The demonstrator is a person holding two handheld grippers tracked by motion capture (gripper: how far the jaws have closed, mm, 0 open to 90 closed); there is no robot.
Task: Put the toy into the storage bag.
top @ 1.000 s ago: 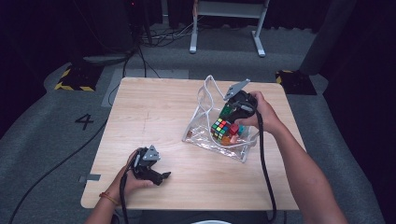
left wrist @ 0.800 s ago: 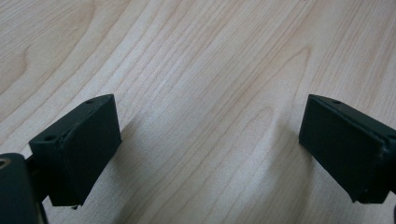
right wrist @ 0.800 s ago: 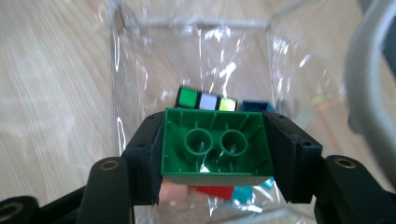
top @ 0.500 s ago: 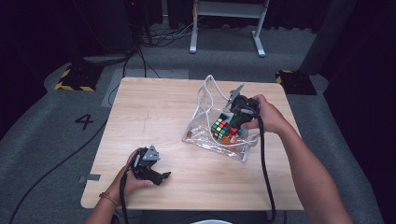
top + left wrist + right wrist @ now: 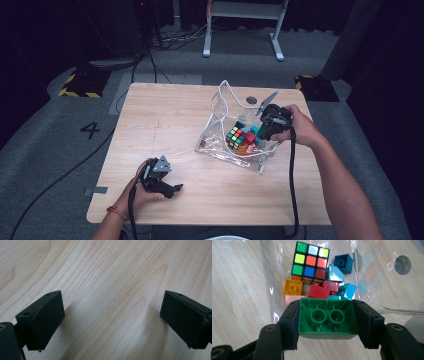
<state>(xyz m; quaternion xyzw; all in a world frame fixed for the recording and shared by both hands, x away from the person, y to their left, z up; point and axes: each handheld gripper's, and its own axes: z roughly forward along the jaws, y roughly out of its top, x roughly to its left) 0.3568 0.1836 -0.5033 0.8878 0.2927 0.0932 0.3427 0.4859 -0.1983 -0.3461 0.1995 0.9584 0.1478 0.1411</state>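
A clear plastic bag (image 5: pixel 220 142) lies on the wooden table (image 5: pixel 170 125), holding a colour cube (image 5: pixel 235 136) and several toy bricks. My right gripper (image 5: pixel 260 136) hangs over the bag's opening, shut on a green brick (image 5: pixel 327 319) whose hollow underside faces the camera. Below it in the right gripper view sit the colour cube (image 5: pixel 310 261), a red brick (image 5: pixel 319 291), an orange brick (image 5: pixel 292 287) and light blue bricks (image 5: pixel 335 274). My left gripper (image 5: pixel 174 189) rests on the table near the front left, open, with bare wood between its fingertips (image 5: pixel 42 317).
A round dark grommet (image 5: pixel 251 100) sits in the tabletop behind the bag. The bag's white handles (image 5: pixel 225 95) stand up at its far end. Cables trail from both grippers off the table's front edge. Grey floor and a desk frame (image 5: pixel 240 30) lie beyond.
My right gripper has moved with the green brick a little away from the cube, towards the right side of the bag. The left gripper has stayed where it was.
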